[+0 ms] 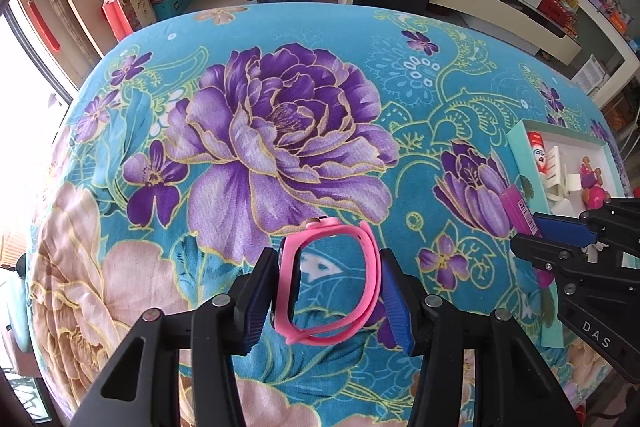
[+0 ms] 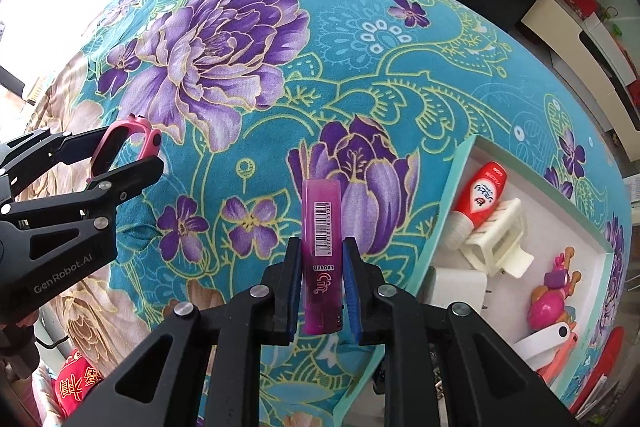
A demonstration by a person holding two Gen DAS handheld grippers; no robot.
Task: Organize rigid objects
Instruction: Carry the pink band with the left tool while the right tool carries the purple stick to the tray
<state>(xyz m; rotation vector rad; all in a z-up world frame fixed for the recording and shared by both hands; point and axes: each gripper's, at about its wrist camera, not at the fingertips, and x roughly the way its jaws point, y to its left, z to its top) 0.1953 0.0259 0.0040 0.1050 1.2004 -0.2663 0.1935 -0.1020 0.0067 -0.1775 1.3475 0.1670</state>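
Note:
My left gripper [image 1: 329, 269] is shut on a pink wristband watch [image 1: 320, 283] and holds it above the floral cloth; it also shows in the right wrist view [image 2: 132, 141]. My right gripper [image 2: 322, 247] is shut on a magenta lighter [image 2: 322, 239] with a barcode, held upright just left of the teal-rimmed box [image 2: 448, 195]. In the left wrist view the lighter [image 1: 520, 211] and the right gripper [image 1: 536, 233] are at the right edge, beside the box [image 1: 520, 151].
The box holds a red and white tube [image 2: 480, 199], a cream hair claw [image 2: 500, 239], a pink toy figure [image 2: 552, 295], a white charger [image 2: 460, 287] and other small items. The teal flowered cloth [image 1: 280, 107] covers the table. Shelves and red boxes stand behind.

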